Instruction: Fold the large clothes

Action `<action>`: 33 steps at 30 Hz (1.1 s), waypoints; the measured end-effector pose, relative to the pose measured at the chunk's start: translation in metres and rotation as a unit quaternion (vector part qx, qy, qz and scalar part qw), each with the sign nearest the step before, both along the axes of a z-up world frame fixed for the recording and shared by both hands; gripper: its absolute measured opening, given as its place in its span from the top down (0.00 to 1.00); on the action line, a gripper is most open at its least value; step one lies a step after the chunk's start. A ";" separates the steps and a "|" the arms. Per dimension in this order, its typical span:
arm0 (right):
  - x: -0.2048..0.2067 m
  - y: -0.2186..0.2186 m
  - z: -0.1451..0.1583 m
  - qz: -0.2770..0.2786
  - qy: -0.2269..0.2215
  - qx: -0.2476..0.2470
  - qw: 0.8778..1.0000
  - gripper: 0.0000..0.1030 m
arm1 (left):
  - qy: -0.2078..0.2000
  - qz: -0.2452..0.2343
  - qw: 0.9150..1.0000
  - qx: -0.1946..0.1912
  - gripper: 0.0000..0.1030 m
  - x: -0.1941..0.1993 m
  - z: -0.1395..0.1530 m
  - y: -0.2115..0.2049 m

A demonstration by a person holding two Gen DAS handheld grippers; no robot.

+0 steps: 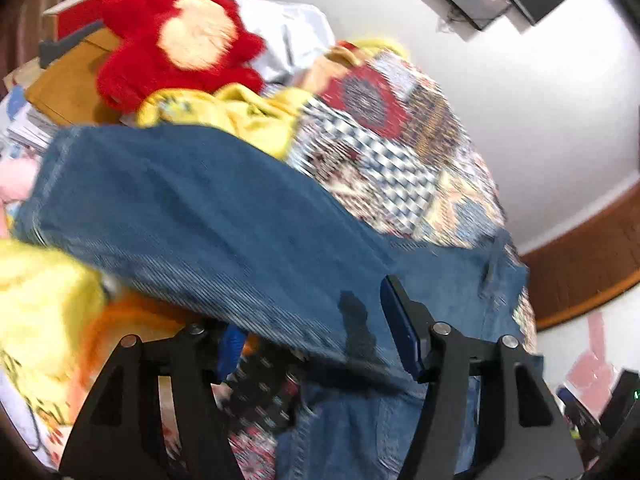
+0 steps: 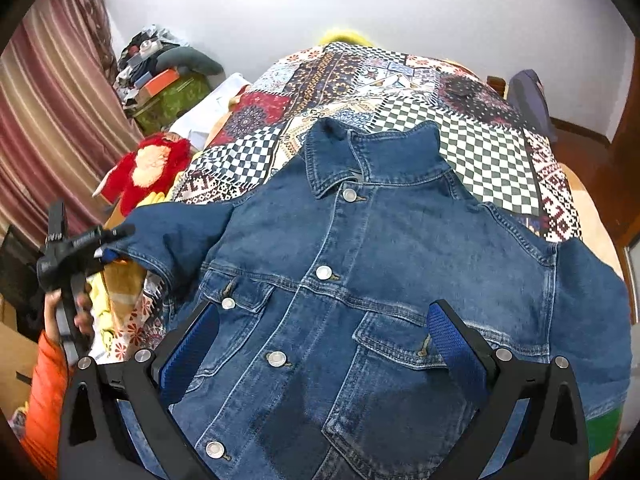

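- Across the bed (image 2: pixel 460 92), the denim jacket (image 2: pixel 360 272) lies front-up, buttoned.
- Left gripper (image 2: pixel 110 250) fingers clench its left sleeve (image 2: pixel 168 240); denim could slip free mid-fold.
- Right gripper (image 2: pixel 328 344) hovers with fingers spread, grasping nothing; it may snag a pocket.

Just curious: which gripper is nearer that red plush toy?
Left. The left gripper is at the jacket's sleeve, beside the red plush toy; the right gripper hovers over the jacket's front.
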State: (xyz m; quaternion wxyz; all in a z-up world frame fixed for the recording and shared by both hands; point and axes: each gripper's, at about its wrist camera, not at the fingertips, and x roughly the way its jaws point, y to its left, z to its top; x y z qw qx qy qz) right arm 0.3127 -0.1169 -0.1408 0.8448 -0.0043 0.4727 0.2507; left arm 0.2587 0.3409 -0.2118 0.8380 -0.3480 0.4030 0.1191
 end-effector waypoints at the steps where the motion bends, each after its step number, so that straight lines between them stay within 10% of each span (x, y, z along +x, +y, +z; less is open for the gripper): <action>1: -0.001 0.001 0.000 0.001 -0.001 -0.001 1.000 0.00 | 0.017 0.010 1.000 0.020 0.48 0.006 -0.001 0.004; 4: 0.000 0.001 0.000 0.002 0.001 0.000 1.000 0.00 | 0.066 0.022 0.992 0.106 0.82 0.022 0.003 -0.001; 15: 0.009 -0.028 0.004 -0.029 -0.001 0.011 1.000 0.00 | -0.064 -0.121 0.957 0.255 0.90 0.049 0.114 -0.137; 24: 0.008 -0.058 0.004 -0.048 -0.003 0.000 0.999 0.00 | 0.008 -0.310 0.940 0.144 0.90 0.089 0.033 -0.269; 30: 0.008 -0.059 0.000 -0.045 -0.008 -0.018 0.999 0.00 | 0.061 -0.339 0.931 0.122 0.88 0.074 -0.009 -0.301; 33: 0.010 -0.049 0.001 -0.034 -0.007 -0.019 0.999 0.00 | 0.052 -0.338 0.934 0.104 0.63 0.058 0.004 -0.287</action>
